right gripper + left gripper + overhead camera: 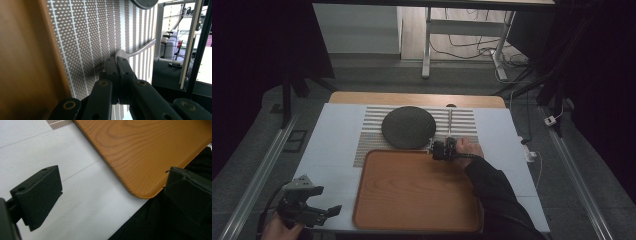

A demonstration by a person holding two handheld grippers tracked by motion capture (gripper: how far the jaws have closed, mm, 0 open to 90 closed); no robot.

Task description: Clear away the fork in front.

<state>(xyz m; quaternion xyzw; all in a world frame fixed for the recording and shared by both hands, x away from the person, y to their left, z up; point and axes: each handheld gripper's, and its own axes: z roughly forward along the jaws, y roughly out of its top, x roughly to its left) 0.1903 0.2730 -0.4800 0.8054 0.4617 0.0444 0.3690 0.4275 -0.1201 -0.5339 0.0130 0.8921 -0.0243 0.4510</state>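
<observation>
Rectangular brown wooden tray (412,190) lies nearest; striped woven placemat (105,32) beyond. On the mat, the slim silver metal utensil (136,52) is clamped at one end by the right gripper (117,60): judged light, stiff, slippery; mid-handle hold advised. Left gripper (110,192) is held apart.

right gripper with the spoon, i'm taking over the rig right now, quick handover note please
Right gripper: jaws shut on the bowl end of a metal spoon, whose handle points away from the gripper over the striped placemat, by the far right corner of the wooden tray.
Left gripper: open, holding nothing, over the white table off the tray's near left corner.
Dark round plate sits on the placemat beyond the tray.
Done: spoon gripped.
Left: judging by the layout, the spoon likely goes onto the tray or beside the plate; I cannot tell which. Nothing lies on the tray yet.
</observation>
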